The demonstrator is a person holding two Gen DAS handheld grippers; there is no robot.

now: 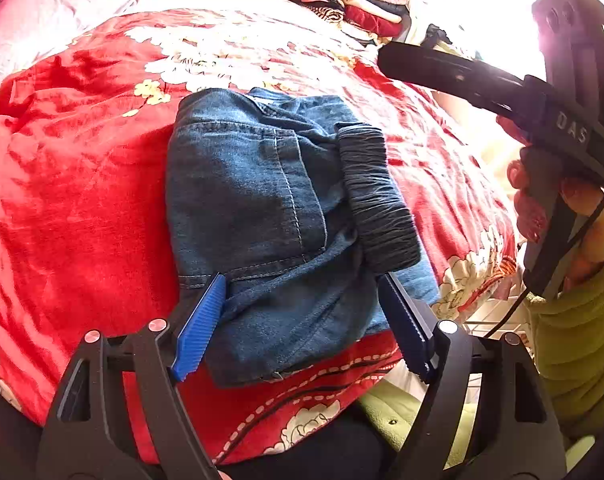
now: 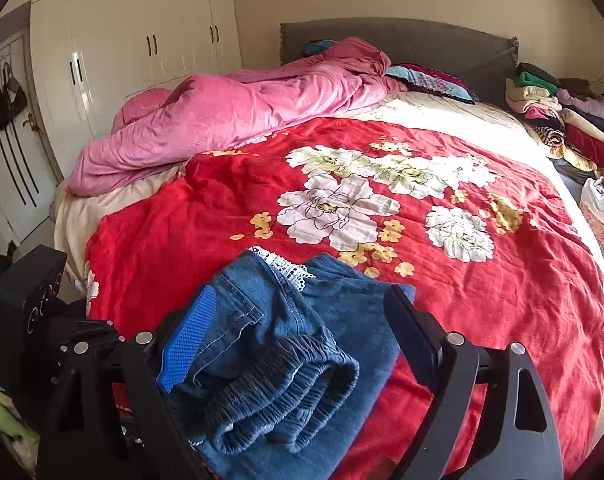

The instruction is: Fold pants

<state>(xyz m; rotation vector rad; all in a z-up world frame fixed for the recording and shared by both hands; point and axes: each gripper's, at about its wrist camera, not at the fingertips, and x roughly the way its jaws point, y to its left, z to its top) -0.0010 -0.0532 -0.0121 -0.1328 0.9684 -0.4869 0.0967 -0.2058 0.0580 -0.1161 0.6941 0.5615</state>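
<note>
Closest in, the left gripper (image 1: 302,320) stands wide, its blue pads on either side of the near end of the pants (image 1: 269,208) but not pinching the cloth; the denim lies loose between and just beyond the fingertips. The right gripper (image 2: 297,344) is likewise spread wide and empty, hanging above the same bundle, with the gathered elastic waistband (image 2: 269,384) directly under its fingers and nothing clamped. From the left wrist view that right gripper shows off to the right and higher, held in a person's hand (image 1: 558,208) in a green sleeve (image 1: 578,320). The pants already lie as a compact, layered packet on the red floral blanket (image 2: 462,320), legs doubled over and the waistband on top, so the fold looks essentially finished; what may remain, by my reading, is only squaring the edges or moving the packet. Farther beyond the fingers sit a pink quilt (image 2: 221,120) and a stack of folded clothes (image 2: 562,120) by the headboard (image 2: 402,40).
</note>
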